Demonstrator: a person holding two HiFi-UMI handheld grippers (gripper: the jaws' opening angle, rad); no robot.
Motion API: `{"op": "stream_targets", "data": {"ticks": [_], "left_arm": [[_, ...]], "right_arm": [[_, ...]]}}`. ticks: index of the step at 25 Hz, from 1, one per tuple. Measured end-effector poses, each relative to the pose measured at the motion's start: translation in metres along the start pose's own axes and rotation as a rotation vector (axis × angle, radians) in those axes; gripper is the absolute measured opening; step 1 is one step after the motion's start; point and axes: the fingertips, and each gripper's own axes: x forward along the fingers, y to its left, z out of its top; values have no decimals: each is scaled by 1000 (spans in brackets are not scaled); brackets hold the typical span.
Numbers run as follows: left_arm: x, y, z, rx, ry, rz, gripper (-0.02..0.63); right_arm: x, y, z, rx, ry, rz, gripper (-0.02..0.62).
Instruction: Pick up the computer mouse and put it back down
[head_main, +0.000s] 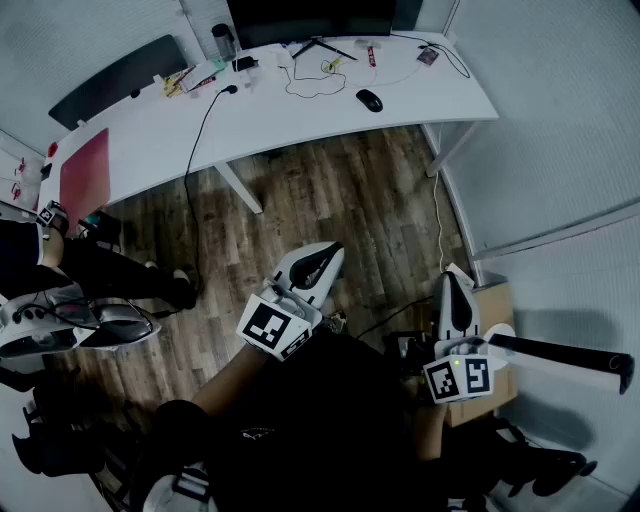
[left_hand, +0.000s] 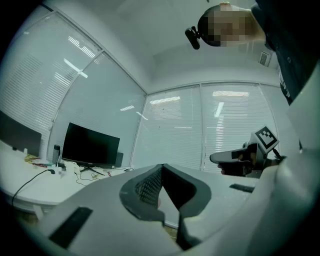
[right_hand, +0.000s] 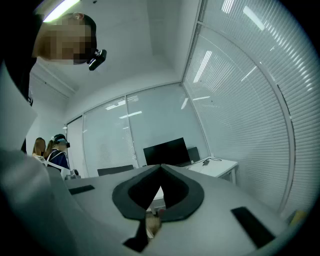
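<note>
The black computer mouse (head_main: 369, 99) lies on the right part of the white desk (head_main: 300, 120), far ahead of me across the wooden floor. My left gripper (head_main: 335, 248) is held low over the floor, pointing level toward the desk; its jaws meet at the tips with nothing between them. My right gripper (head_main: 450, 278) hovers further right, also shut and empty. In the left gripper view the closed jaws (left_hand: 162, 166) point at the room, with the right gripper (left_hand: 250, 152) beside them. The right gripper view shows its closed jaws (right_hand: 161, 165) and the distant desk (right_hand: 220, 167). The mouse cannot be made out in either gripper view.
A dark monitor (head_main: 310, 15), cables (head_main: 310, 80), a bottle (head_main: 222, 40) and small items sit on the desk, with a red mat (head_main: 85, 170) at its left end. Another person's legs (head_main: 110, 275) and white grippers (head_main: 70, 330) are at the left. A cardboard box (head_main: 492, 300) stands by the right wall.
</note>
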Motion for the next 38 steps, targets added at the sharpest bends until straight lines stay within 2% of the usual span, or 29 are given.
{"op": "stream_targets", "data": {"ticks": [9, 21, 28, 32, 38], "left_arm": [[0, -4, -6, 13, 14, 2, 6], [22, -18, -4, 11, 12, -41, 6], [42, 0, -21, -14, 34, -53, 6], [69, 19, -15, -2, 25, -77, 6], [119, 59, -16, -31, 26, -81, 6]], "right_arm": [[-10, -2, -11, 1, 14, -13, -2], [-15, -20, -4, 1, 13, -51, -2], [9, -37, -17, -5, 46, -72, -2], [37, -51, -12, 22, 28, -99, -2], [92, -66, -10, -1, 69, -95, -2]]}}
